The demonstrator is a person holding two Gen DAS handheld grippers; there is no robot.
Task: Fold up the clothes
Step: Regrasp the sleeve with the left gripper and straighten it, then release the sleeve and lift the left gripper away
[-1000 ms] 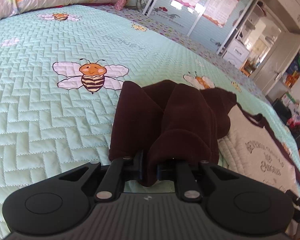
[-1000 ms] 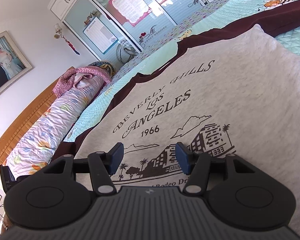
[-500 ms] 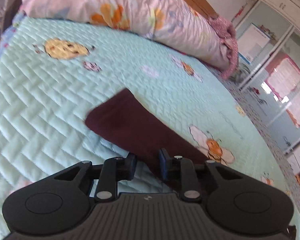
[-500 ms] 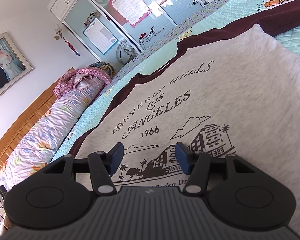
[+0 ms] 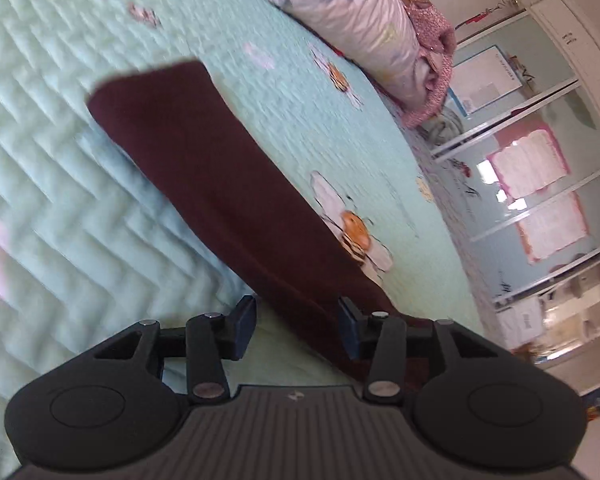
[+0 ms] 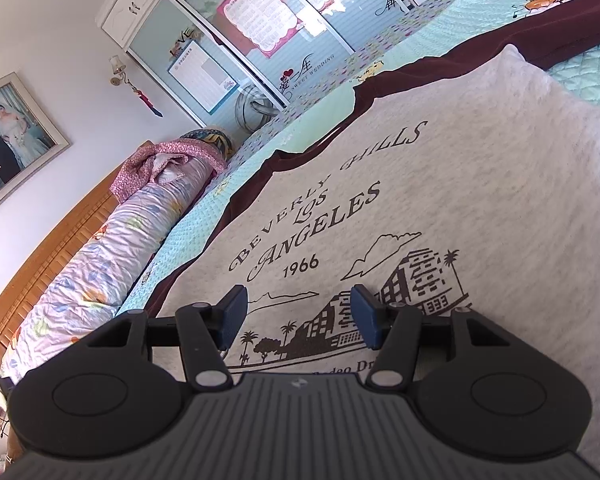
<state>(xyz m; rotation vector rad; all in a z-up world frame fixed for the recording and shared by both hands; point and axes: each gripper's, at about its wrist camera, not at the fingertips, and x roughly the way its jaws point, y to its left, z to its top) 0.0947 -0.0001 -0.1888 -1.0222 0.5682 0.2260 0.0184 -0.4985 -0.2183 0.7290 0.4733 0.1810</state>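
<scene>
Fingers [image 5: 246,322] of the left gripper [image 5: 296,326] have just been opening and now stand apart, with the maroon sleeve [image 5: 220,184] lying loose between them, its upper stretch near the right pad, neither pad pressing it. From the gripper the sleeve runs straight out across the mint quilted bed [image 5: 60,208], its cuff end toward the rolled floral duvet [image 5: 352,12]. The right gripper [image 6: 298,312] holds its fingers spread over the grey printed front of the sweatshirt [image 6: 480,184], gripping nothing. Judging by its drape, the sweatshirt is soft, light and limp; it will sag and wrinkle, so seams, cuff or hem look like the best holds. Beyond the sleeve the bed seems open, giving room to sweep it back over the sweatshirt; the duvet marks the far edge.
</scene>
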